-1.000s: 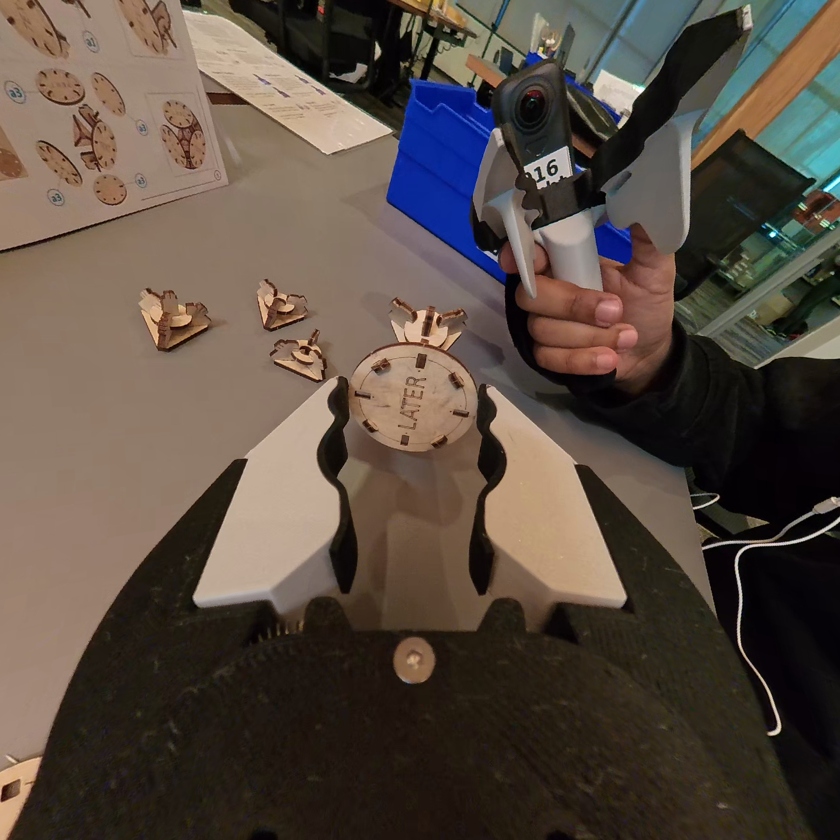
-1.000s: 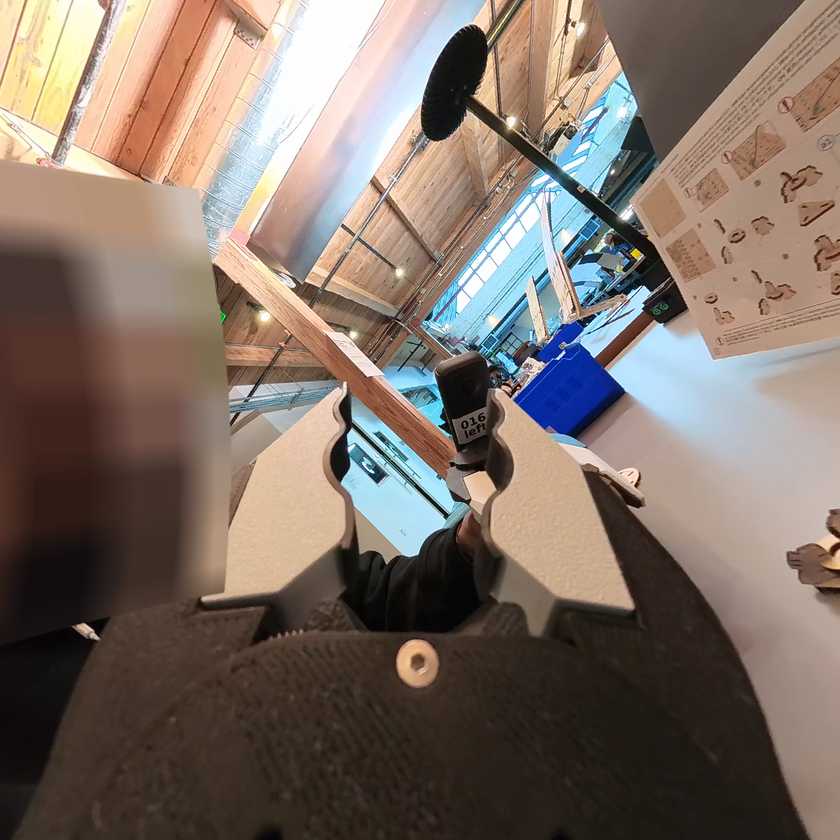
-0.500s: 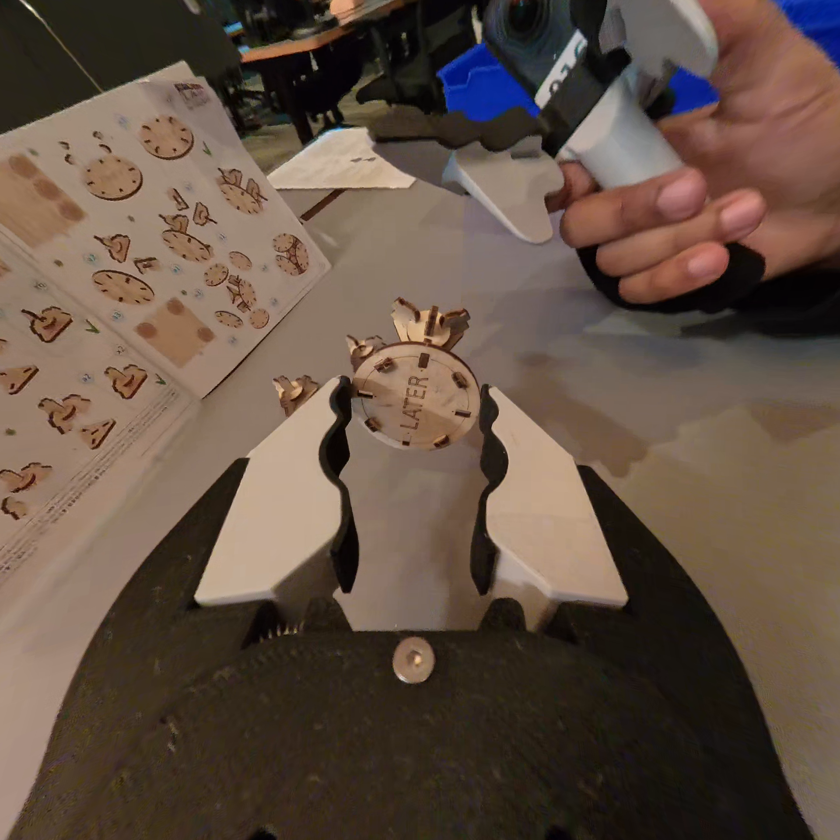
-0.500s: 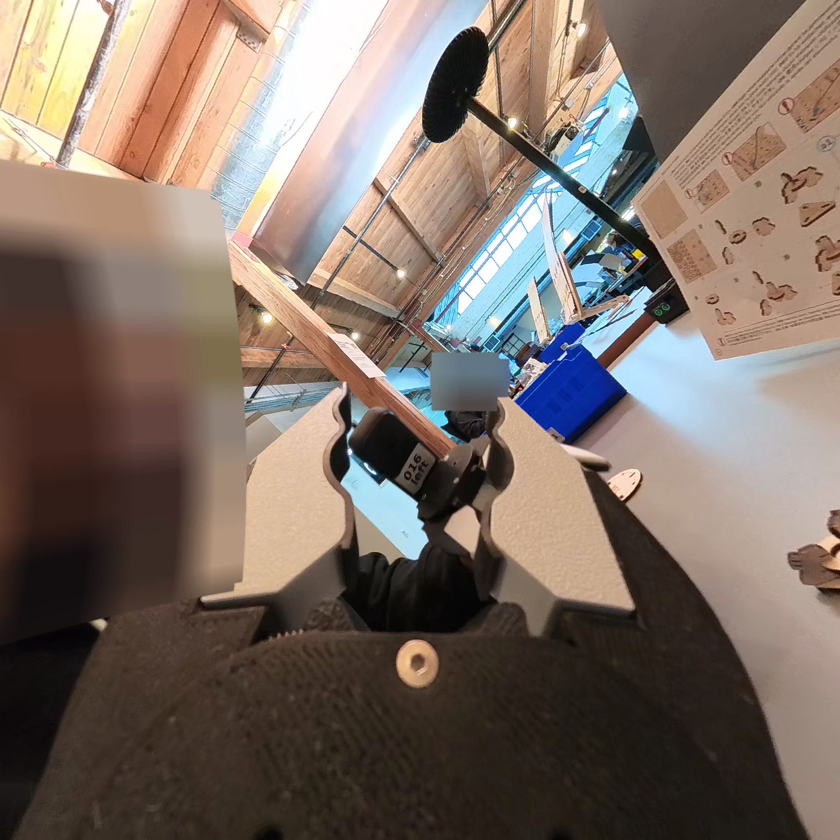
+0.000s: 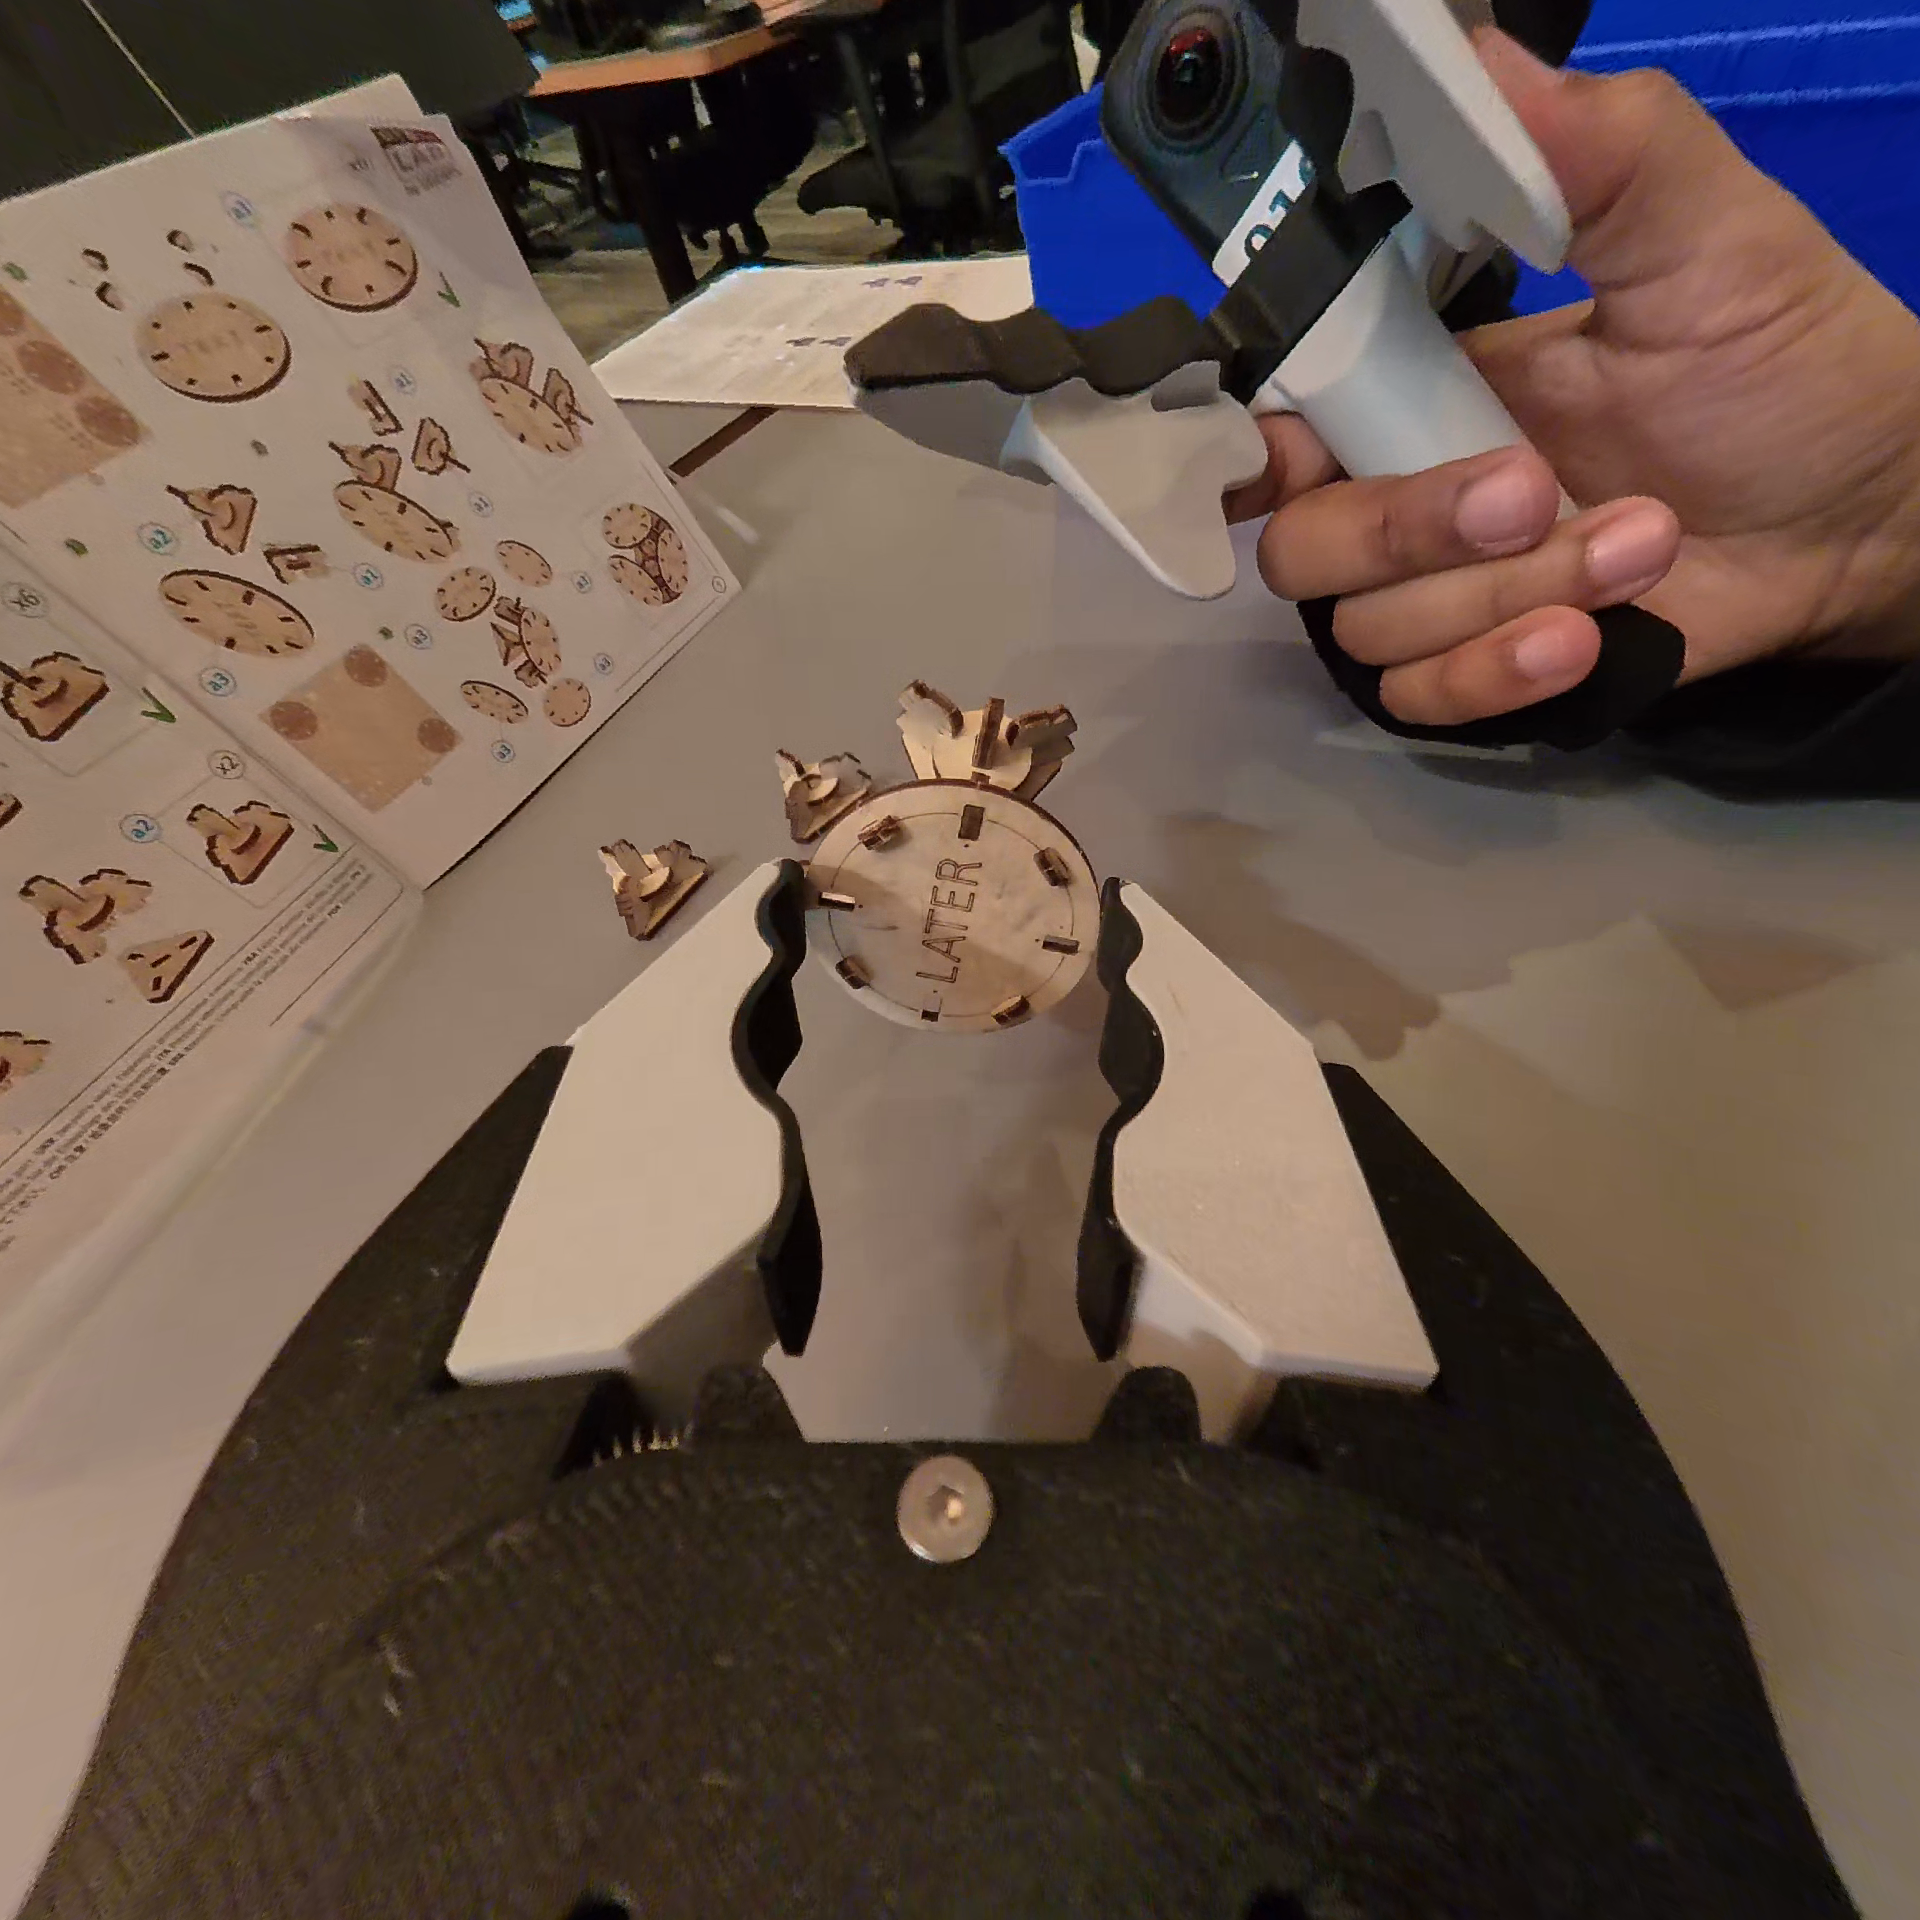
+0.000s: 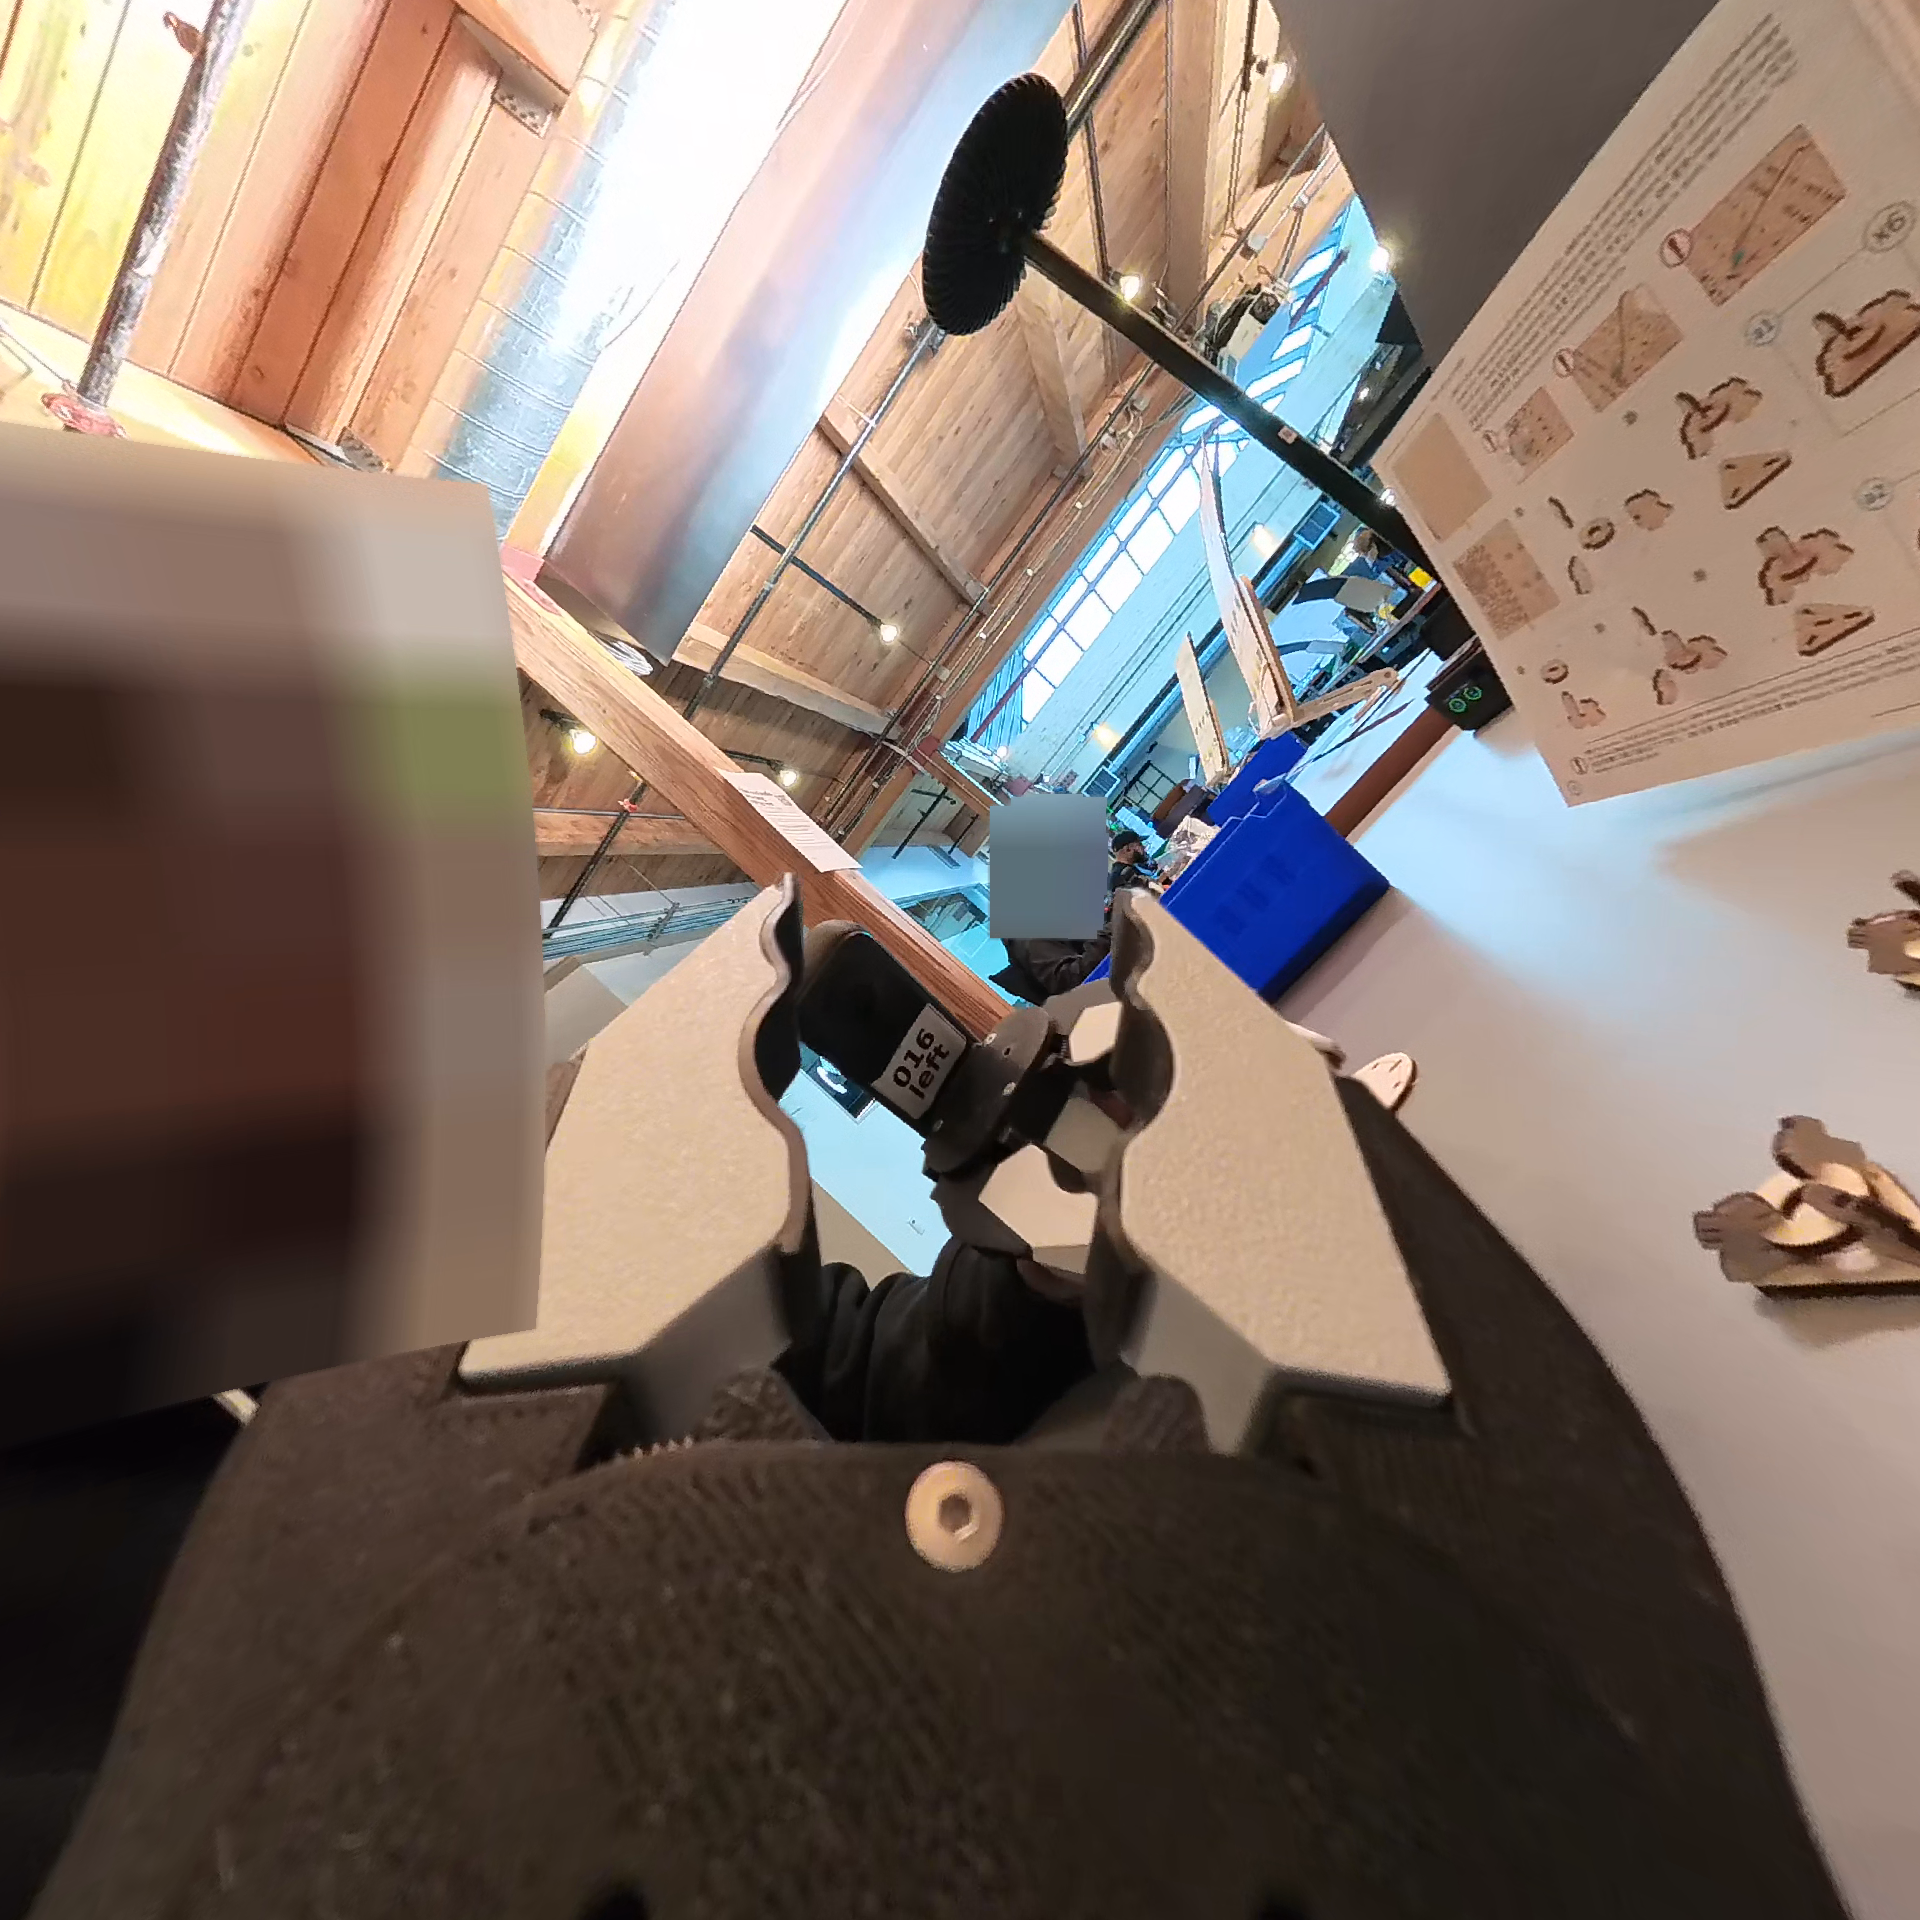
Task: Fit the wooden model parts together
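Left gripper (image 5: 951, 914) clamps an engraved wooden disc (image 5: 956, 920) above the grey tabletop (image 5: 1455, 1039).
Right gripper (image 6: 956, 935) hangs released; three small wooden assemblies (image 5: 655, 883) lie beside an illustrated instruction sheet (image 5: 312, 499).

Off to my side an instruction sheet (image 5: 312, 499) stands on the grey bench (image 5: 1455, 1091), a blue bin (image 5: 1081, 239) behind, wooden ceiling beams (image 6: 727, 769) overhead.
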### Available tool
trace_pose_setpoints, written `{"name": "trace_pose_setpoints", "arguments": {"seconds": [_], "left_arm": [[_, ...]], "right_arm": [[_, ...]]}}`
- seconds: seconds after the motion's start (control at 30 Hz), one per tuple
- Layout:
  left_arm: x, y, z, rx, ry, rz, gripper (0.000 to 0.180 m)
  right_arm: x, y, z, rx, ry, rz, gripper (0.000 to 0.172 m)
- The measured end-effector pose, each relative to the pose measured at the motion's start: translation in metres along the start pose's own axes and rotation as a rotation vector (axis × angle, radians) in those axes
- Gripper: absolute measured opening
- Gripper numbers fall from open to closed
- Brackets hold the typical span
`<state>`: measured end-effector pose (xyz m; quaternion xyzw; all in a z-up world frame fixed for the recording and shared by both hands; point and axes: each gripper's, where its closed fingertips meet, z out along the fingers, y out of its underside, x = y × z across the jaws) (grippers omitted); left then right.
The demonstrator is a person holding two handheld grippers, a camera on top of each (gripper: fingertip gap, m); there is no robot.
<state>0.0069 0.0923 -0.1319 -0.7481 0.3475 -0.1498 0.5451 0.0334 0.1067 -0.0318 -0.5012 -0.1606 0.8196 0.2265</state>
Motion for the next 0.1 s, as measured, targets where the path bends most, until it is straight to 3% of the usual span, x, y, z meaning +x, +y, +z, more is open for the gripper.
{"name": "trace_pose_setpoints", "arguments": {"seconds": [0.03, 0.1], "left_arm": [[0.0000, 0.0005, 0.0003, -0.003, 0.002, -0.003, 0.055], [-0.0010, -0.0002, -0.0002, 0.003, 0.002, -0.013, 0.055]], "right_arm": [[-0.0005, 0.0003, 0.0004, -0.001, -0.002, 0.000, 0.059], [-0.0018, 0.0006, 0.0010, -0.002, -0.005, -0.001, 0.059]]}}
